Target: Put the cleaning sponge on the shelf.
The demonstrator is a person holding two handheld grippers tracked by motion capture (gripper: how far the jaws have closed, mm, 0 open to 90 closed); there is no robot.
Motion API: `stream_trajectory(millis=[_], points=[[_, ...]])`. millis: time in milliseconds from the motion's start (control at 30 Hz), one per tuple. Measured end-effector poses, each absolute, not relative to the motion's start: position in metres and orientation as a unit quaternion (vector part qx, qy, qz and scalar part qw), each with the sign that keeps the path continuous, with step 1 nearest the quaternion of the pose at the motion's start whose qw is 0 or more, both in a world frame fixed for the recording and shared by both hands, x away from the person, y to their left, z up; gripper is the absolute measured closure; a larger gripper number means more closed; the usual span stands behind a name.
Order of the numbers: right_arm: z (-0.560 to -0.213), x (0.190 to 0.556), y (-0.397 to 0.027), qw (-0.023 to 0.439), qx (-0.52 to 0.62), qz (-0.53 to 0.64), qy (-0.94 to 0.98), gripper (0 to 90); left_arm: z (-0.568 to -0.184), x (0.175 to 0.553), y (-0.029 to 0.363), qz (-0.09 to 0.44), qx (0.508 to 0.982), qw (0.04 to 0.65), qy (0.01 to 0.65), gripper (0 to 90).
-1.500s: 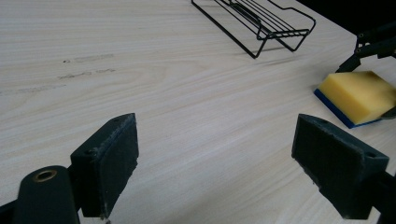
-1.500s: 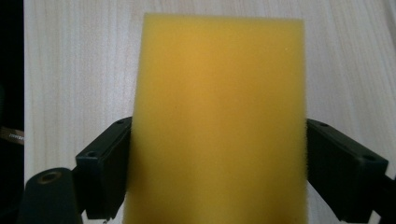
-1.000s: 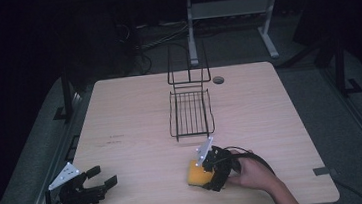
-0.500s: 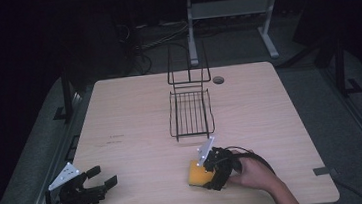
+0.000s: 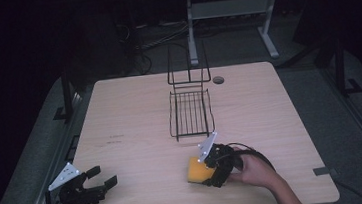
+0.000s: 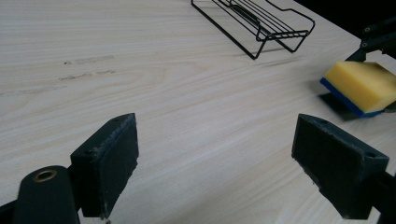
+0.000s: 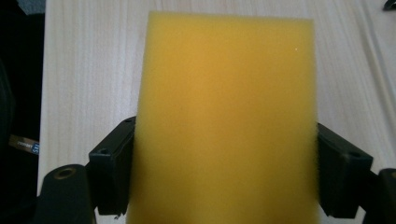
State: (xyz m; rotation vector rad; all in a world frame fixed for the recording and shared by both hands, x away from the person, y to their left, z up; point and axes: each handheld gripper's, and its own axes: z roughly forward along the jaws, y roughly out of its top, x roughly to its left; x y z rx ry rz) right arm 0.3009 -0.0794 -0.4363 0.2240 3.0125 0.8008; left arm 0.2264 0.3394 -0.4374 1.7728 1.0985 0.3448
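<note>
sponge clamped in right gripper | left gripper wide, holding nothing | writing: none legible

A pale wood table stands lit in an otherwise dark room; its top shows fine grain, a few faint scuffs near the left middle, and a small round grommet near the far edge. Grey floor surrounds the table on both sides. Dark rails run along the left and right of the table. Behind the far edge stands a light grey metal frame with an upright post, a crossbar and a slanted leg. Loose cables lie on the floor beside it. A small grey tab sits at the table's near right corner.
</note>
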Motion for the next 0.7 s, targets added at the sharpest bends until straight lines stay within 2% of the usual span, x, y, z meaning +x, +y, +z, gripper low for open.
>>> stream_trajectory(millis=[700], points=[[-0.42, 0.316, -0.086, 0.001, 0.075, 0.271, 0.96, 21.0, -0.437, 0.226, 0.34, 0.142, 0.731, 0.491, 0.453, 14.0]])
